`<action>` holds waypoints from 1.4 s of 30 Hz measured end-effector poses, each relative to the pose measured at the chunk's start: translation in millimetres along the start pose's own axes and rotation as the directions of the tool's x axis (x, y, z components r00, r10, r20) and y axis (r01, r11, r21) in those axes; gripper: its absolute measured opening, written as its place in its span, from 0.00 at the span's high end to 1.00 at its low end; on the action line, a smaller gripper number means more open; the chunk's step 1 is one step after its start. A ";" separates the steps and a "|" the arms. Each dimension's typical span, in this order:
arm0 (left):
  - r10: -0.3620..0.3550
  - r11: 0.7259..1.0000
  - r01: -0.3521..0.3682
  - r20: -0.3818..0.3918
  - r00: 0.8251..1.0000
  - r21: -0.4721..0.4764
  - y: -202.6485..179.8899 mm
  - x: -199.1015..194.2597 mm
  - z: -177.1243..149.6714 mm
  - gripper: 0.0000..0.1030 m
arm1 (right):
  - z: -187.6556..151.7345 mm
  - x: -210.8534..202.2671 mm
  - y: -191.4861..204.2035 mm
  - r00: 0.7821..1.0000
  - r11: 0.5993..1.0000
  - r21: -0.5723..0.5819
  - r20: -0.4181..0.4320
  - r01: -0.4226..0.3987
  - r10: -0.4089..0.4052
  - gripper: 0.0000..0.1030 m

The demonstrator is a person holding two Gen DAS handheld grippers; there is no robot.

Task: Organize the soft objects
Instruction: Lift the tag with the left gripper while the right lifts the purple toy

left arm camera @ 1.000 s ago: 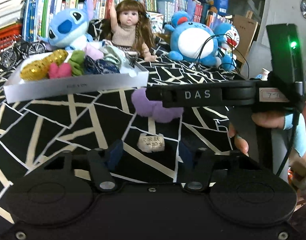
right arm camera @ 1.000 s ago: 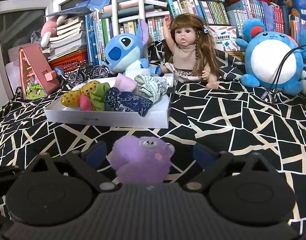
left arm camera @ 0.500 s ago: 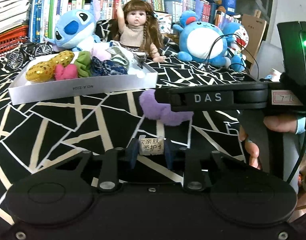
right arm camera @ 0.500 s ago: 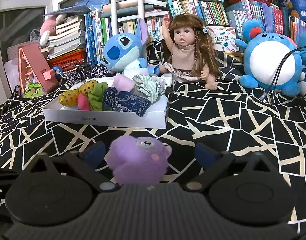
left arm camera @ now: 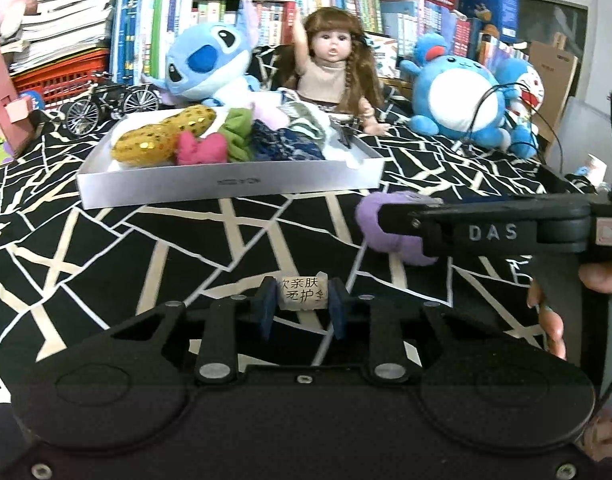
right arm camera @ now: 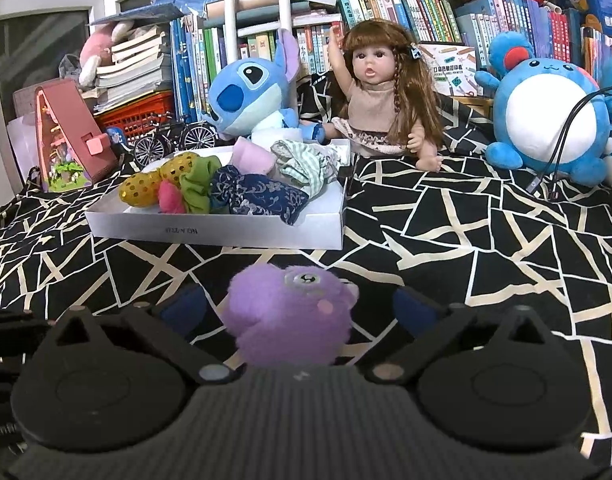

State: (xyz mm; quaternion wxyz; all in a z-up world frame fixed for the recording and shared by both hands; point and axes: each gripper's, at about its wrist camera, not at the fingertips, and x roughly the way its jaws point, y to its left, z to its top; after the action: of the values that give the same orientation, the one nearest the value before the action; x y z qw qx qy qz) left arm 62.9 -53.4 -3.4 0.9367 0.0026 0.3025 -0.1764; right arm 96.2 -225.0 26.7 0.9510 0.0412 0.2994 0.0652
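My left gripper (left arm camera: 301, 309) is shut on a small white packet (left arm camera: 303, 294) printed with characters, low over the black patterned cloth. A purple plush ball (right arm camera: 290, 320) lies between the blue pads of my right gripper (right arm camera: 299, 307). Those jaws are opening and neither pad touches the plush. In the left wrist view the same plush (left arm camera: 390, 240) shows behind the right gripper's side plate (left arm camera: 490, 232). Beyond both stands a white tray (right arm camera: 210, 233) holding a gold sequined piece (left arm camera: 162, 138), a pink bow (left arm camera: 202, 148), a green scrunchie (left arm camera: 238, 128) and patterned cloths.
Behind the tray (left arm camera: 226, 185) sit a blue alien plush (right arm camera: 246, 92), a doll (right arm camera: 382, 100) and a round blue plush (right arm camera: 546, 116) with a black cable across it. A toy bicycle (right arm camera: 174, 140), a pink toy house (right arm camera: 66, 136) and bookshelves line the back. A hand (left arm camera: 550, 320) grips the right tool.
The left jaws closed onto the white packet and the gripper swung slightly, bringing the tray nearer the centre of its view. The right jaws spread a little wider around the purple plush.
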 end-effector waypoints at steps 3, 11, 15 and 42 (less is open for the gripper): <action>0.017 1.000 -0.017 0.002 1.000 -0.006 3.8 0.3 1.0 0.74 | -1.0 2.3 1.2 1.000 1.000 0.000 -0.009 0.000 0.000 0.00; 0.050 0.999 -0.050 0.013 0.999 -0.017 9.3 2.1 4.8 0.74 | -3.3 10.6 4.6 0.999 0.999 -0.013 -0.037 0.029 -0.030 0.00; 0.065 0.998 -0.065 0.014 0.998 -0.024 12.8 4.3 6.9 0.74 | -4.4 16.9 6.7 0.996 0.998 -0.029 -0.062 0.060 -0.061 0.00; 0.135 0.990 -0.135 0.011 0.991 -0.042 17.1 17.4 5.8 0.65 | -1.0 34.9 10.3 0.984 0.994 -0.049 -0.145 0.102 -0.108 0.00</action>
State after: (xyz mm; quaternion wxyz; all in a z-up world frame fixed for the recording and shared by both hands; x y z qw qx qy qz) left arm 84.9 -43.6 -10.3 0.9483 0.0026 0.2988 -0.1065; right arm 123.0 -209.6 7.4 0.9291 0.0007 0.3691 0.0239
